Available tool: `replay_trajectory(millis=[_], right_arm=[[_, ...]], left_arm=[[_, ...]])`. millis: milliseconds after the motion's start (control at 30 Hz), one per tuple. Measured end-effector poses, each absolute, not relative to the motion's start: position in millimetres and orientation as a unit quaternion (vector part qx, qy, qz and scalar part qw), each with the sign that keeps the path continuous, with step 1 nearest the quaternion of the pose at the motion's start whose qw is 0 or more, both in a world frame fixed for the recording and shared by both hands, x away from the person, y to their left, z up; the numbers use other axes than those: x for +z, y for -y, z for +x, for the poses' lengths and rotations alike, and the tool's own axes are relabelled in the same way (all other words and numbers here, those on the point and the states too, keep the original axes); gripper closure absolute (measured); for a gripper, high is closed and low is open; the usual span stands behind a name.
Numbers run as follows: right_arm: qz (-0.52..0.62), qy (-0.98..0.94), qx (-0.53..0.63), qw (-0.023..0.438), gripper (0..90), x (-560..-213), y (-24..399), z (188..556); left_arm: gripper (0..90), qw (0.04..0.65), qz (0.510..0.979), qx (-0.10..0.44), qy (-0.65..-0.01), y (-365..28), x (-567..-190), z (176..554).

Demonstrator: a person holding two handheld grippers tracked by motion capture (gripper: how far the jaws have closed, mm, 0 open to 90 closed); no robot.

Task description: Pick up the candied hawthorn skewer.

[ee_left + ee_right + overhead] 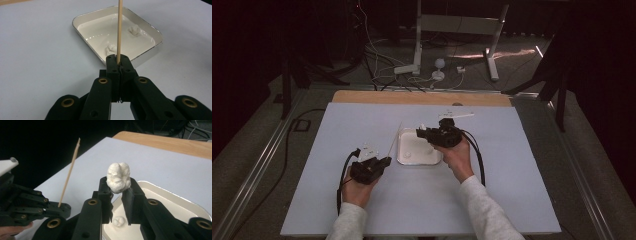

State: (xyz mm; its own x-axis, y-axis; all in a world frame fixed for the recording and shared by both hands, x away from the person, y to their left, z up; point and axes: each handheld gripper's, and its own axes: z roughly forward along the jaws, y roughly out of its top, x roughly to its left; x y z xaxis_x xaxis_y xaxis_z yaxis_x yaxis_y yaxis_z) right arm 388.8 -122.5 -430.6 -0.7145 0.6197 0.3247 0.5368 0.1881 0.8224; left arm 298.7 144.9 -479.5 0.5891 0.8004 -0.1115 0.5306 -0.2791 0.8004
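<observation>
A white tray (404,155) lies mid-table on the pale mat. In the left gripper view the tray (152,51) holds two small white marshmallows (134,29) (111,48). My left gripper (117,58) is shut on a thin wooden skewer (119,30) that points up over the tray; the gripper (386,161) sits just left of the tray. My right gripper (117,184) is shut on a white marshmallow (118,177), held above the tray (175,205) and to the right of the skewer (70,172). One marshmallow (118,221) lies in the tray below it.
The pale mat (512,170) covers the table, with a wooden strip (422,97) showing at its far edge. Beyond the table, cables and a white stand (417,45) are on the floor. Bare mat lies on both sides of the tray.
</observation>
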Motion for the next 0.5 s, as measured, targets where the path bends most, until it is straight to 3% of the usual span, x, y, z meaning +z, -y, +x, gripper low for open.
replay_trajectory(millis=[233,500], right_arm=[[0.377,-0.777,0.503,0.040,71.7,-437.9,118.2,392.3],[0.393,-0.774,0.494,0.042,57.7,-443.9,118.7,396.8]], left_arm=[[89.7,0.425,0.784,0.158,-0.425,-144.9,-479.8,299.1],[89.7,0.423,0.785,0.158,-0.424,-144.5,-479.9,299.3]])
